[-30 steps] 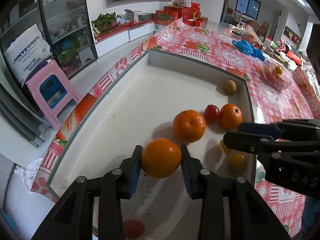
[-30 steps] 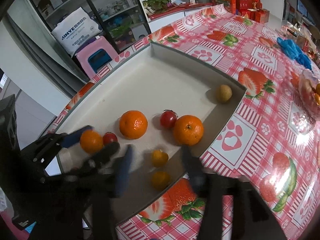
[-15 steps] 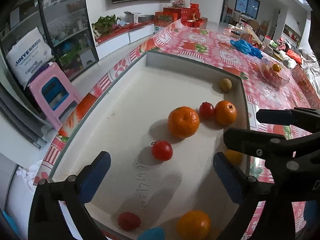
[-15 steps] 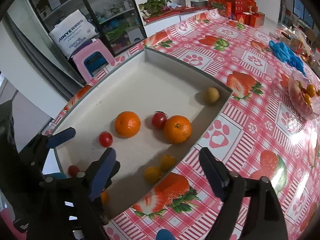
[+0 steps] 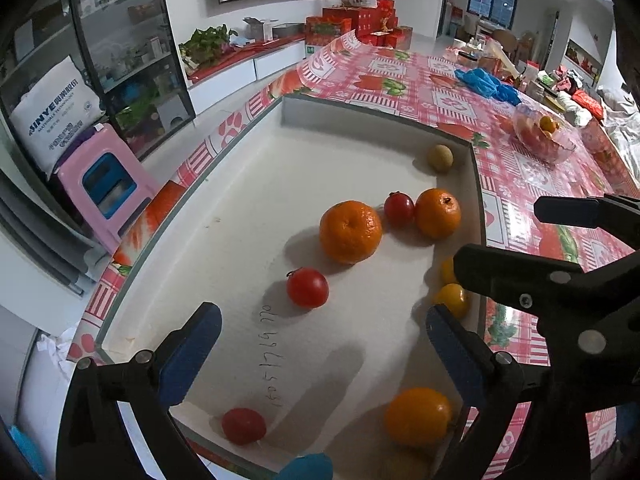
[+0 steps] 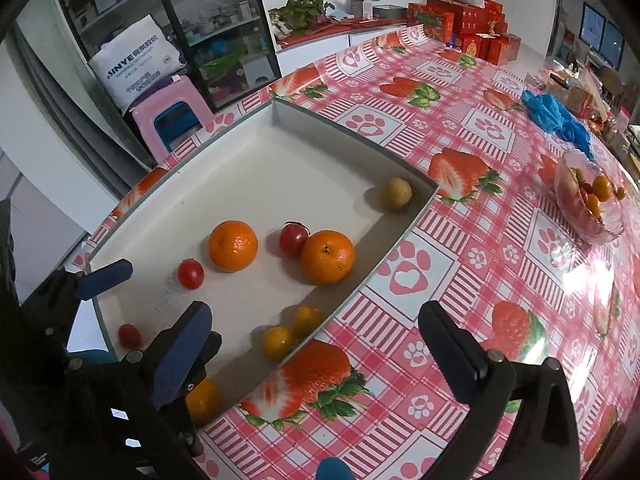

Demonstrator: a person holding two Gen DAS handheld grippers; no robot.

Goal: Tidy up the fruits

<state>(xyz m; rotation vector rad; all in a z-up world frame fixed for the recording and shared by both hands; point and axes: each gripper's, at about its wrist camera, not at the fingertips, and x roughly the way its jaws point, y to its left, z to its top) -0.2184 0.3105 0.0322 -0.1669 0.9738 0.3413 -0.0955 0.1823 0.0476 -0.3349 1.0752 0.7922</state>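
A white tray [image 5: 256, 200] on the tablecloth holds the fruit. Two mandarins [image 5: 350, 232] [image 5: 437, 213] flank a red tomato [image 5: 399, 209], and another tomato [image 5: 307, 287] lies nearer. My left gripper [image 5: 320, 320] stands wide open above the tray with nothing between its pads. An orange [image 5: 418, 416] and a small tomato [image 5: 243, 426] lie loose at the near wall. My right gripper [image 6: 316, 316] hovers over the tray's right wall, its jaws opening and holding nothing. Two small yellow fruits [image 6: 278, 342] lie in the corner below it. A greenish fruit [image 6: 396, 194] sits in the far corner.
A glass bowl [image 6: 588, 204] with more fruit stands on the strawberry tablecloth [image 6: 460, 264] to the right. A blue bag [image 6: 556, 116] lies further back. A pink stool [image 5: 104, 184] and a glass cabinet stand beyond the table's left edge.
My left gripper let go of the orange, which now lies at the tray's near wall. Both grippers spread wide and drew back a little from the fruit.
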